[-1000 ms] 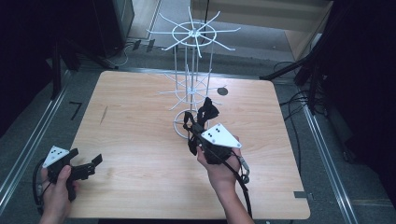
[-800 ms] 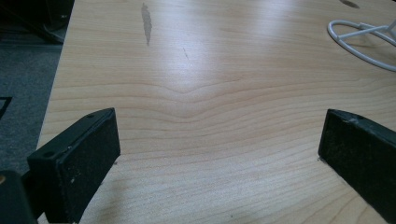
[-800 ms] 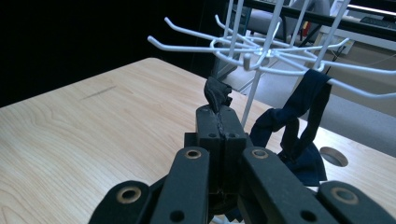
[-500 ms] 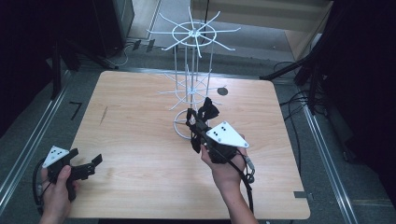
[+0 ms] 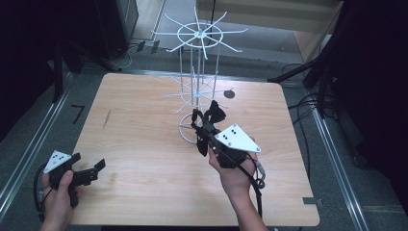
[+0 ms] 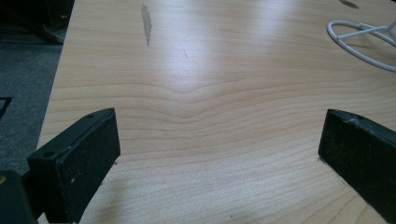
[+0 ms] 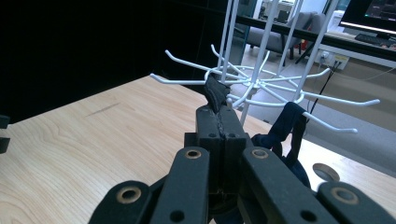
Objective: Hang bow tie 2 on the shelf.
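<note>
Hook arms of the white wire rack (image 7: 261, 86) fan out level just ahead of and slightly above the right gripper (image 7: 219, 109), which is by far the nearer hand; a loop of the dark fabric piece (image 7: 289, 126) already drapes over one arm to the jaws' right. Right jaws are pressed together, pinching a fold of that fabric at the tips. Left gripper (image 5: 91, 172) rests near the table (image 5: 144, 120) corner, jaws wide, holding nothing.
</note>
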{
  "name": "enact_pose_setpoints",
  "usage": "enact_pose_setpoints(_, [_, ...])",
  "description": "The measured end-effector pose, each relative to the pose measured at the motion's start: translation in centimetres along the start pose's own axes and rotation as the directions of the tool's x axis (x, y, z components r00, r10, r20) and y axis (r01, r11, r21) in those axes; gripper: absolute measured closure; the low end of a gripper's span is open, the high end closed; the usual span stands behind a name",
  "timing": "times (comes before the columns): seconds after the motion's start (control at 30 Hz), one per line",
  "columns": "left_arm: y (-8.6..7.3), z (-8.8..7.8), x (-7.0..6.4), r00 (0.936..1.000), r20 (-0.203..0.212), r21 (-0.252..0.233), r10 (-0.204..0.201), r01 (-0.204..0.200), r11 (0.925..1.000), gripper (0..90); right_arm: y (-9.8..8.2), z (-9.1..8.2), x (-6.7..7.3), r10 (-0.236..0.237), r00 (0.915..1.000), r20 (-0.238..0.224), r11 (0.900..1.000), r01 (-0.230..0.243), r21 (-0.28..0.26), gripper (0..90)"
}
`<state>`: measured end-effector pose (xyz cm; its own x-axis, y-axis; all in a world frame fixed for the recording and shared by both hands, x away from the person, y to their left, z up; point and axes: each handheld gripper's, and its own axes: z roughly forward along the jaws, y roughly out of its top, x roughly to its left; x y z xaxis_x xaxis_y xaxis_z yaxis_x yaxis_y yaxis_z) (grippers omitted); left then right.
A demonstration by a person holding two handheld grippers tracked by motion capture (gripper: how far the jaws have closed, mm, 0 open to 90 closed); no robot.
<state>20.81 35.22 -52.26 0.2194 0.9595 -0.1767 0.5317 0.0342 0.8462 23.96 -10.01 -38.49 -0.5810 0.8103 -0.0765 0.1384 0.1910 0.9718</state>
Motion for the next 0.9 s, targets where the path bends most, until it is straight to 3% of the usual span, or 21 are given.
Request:
enact_pose_setpoints(0.47, [0.0,0.0,0.0,1.0,0.0,0.0,0.001,-0.001,1.0,0.0,0.9,-0.3,-0.5,0.005,1.0,0.002,1.0,-0.005,-0.014,90.0])
enact_pose_setpoints(0.9, [0.0,0.0,-0.1,1.0,-0.005,-0.004,0.0,-0.001,1.0,0.0,0.9,0.8,-2.2,0.061,0.998,0.013,0.998,-0.061,0.006,90.0])
